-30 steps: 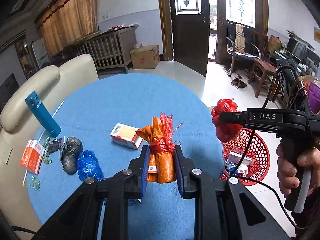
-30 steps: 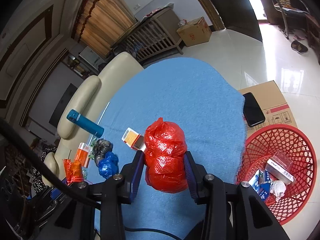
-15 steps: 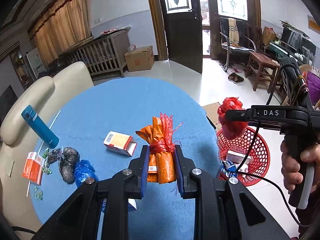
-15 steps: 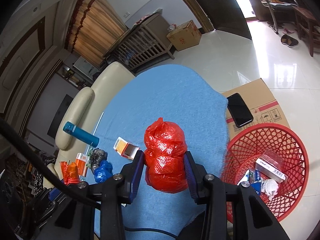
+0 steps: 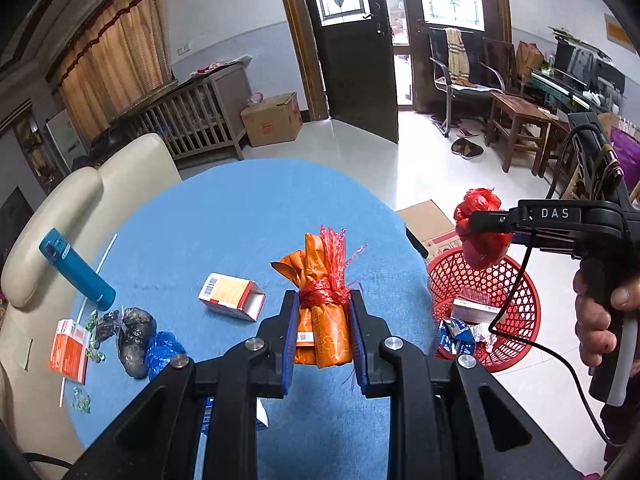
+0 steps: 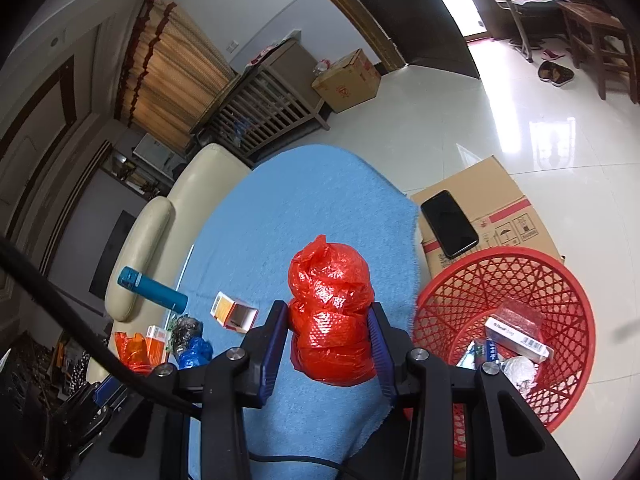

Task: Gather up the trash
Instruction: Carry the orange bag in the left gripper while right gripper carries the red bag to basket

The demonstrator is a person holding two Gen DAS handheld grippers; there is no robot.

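My left gripper (image 5: 322,330) is shut on an orange wrapper bundle (image 5: 322,320) tied with red netting, held above the blue table (image 5: 240,216). My right gripper (image 6: 329,344) is shut on a red plastic bag wad (image 6: 330,316), held near the table's right edge; the wad also shows in the left wrist view (image 5: 482,236), over the rim of the red basket (image 5: 516,280). The red basket (image 6: 460,280) stands on the floor and holds a small box and wrappers.
On the table lie an open small box (image 5: 232,296), a blue bottle (image 5: 76,268), a dark wad (image 5: 134,336), a blue wad (image 5: 162,354) and an orange box (image 5: 68,350). A cardboard box with a phone (image 6: 450,224) lies beside the basket. A cream sofa (image 5: 80,188) borders the table.
Both grippers have shifted right toward the basket, each still holding its trash. The basket shows more fully in the right wrist view.
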